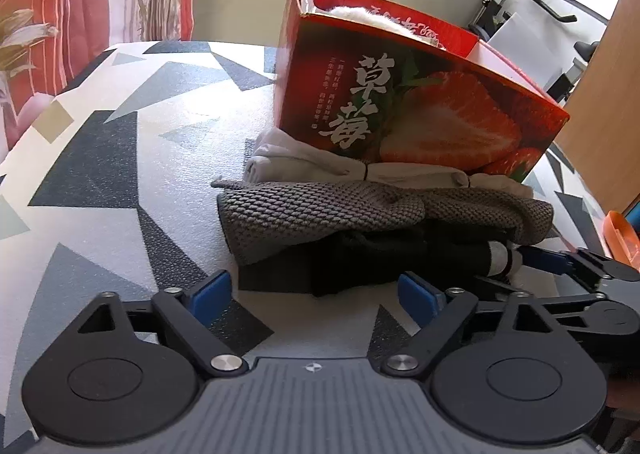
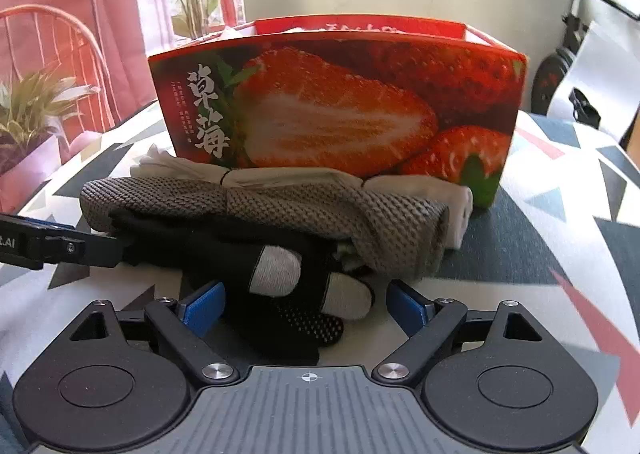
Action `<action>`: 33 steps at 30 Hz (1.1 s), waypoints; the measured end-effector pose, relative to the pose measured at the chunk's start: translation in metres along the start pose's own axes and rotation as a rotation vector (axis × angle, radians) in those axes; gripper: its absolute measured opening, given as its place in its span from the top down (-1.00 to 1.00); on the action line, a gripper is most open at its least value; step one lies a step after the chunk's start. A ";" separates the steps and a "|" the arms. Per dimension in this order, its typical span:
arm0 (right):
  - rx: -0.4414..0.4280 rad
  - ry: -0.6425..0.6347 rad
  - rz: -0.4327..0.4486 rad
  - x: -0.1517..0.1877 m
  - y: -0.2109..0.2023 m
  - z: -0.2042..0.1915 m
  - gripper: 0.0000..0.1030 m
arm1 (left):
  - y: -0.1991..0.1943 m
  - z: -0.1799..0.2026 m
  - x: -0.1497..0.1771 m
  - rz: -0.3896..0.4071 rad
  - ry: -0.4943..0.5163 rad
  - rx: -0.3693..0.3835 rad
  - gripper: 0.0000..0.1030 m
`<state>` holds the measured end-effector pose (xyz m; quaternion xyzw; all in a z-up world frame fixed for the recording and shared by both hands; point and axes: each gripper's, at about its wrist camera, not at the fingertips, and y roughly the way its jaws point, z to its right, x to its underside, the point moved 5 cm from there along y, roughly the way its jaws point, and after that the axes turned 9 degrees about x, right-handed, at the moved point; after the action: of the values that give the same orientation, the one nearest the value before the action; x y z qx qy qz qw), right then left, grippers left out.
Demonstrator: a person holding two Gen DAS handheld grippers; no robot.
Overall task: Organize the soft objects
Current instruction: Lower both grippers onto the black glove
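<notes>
Nearest the right wrist camera lies a black glove with pale grey fingertips and a dotted grip patch, sprawled between the blue pads of the right claw; the jaws stand spread on either side of it and do not press on it, so this claw is released, and it appears set to close on the glove as the next soft thing to sort. The left claw likewise hangs spread and empty just short of the dark cloth at the front of the pile, its pads apart from the fabric; in the right view one of its fingers reaches in from the left edge toward the same heap. The pile sits on the patterned surface, bunched against the foot of the strawberry box: a grey knit cloth is draped over the dark pieces, and behind it pale rolled socks lie touching the box's base. Piled this close to the box, the soft things need only a short lift to go in, and the two claws approach the heap from either end, probably to work it together. The box stands upright with its top open; something white and fluffy shows above its rim, so it seems to hold at least one soft item already, though what lies deeper is hidden.
</notes>
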<state>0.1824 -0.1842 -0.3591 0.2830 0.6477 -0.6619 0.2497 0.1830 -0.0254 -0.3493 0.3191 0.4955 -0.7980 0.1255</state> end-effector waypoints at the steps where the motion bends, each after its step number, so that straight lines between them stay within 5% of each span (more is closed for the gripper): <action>1: -0.005 -0.008 -0.005 0.000 0.002 -0.001 -0.61 | 0.000 0.001 0.000 -0.001 0.001 0.012 -0.59; 4: -0.003 -0.036 -0.019 0.003 0.005 -0.006 -0.55 | -0.001 0.002 -0.001 0.013 -0.002 0.056 -0.28; 6: -0.009 -0.053 -0.013 0.004 0.002 -0.008 -0.31 | -0.003 0.001 -0.003 0.025 -0.018 0.085 -0.19; 10: -0.029 -0.054 -0.014 0.003 -0.001 -0.009 0.19 | 0.002 0.007 -0.005 0.017 -0.010 0.134 -0.14; 15: -0.049 -0.071 -0.020 0.005 -0.003 -0.014 0.47 | 0.010 0.012 -0.007 0.003 0.006 0.161 -0.14; 29: -0.056 -0.058 -0.028 0.007 -0.006 -0.012 0.55 | 0.035 0.012 -0.017 -0.005 -0.007 0.159 -0.14; 33: -0.059 -0.054 -0.031 0.007 -0.007 -0.012 0.57 | 0.035 0.014 -0.015 -0.008 0.005 0.143 0.01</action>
<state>0.1732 -0.1722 -0.3593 0.2475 0.6640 -0.6538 0.2652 0.2074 -0.0563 -0.3601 0.3272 0.4390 -0.8311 0.0979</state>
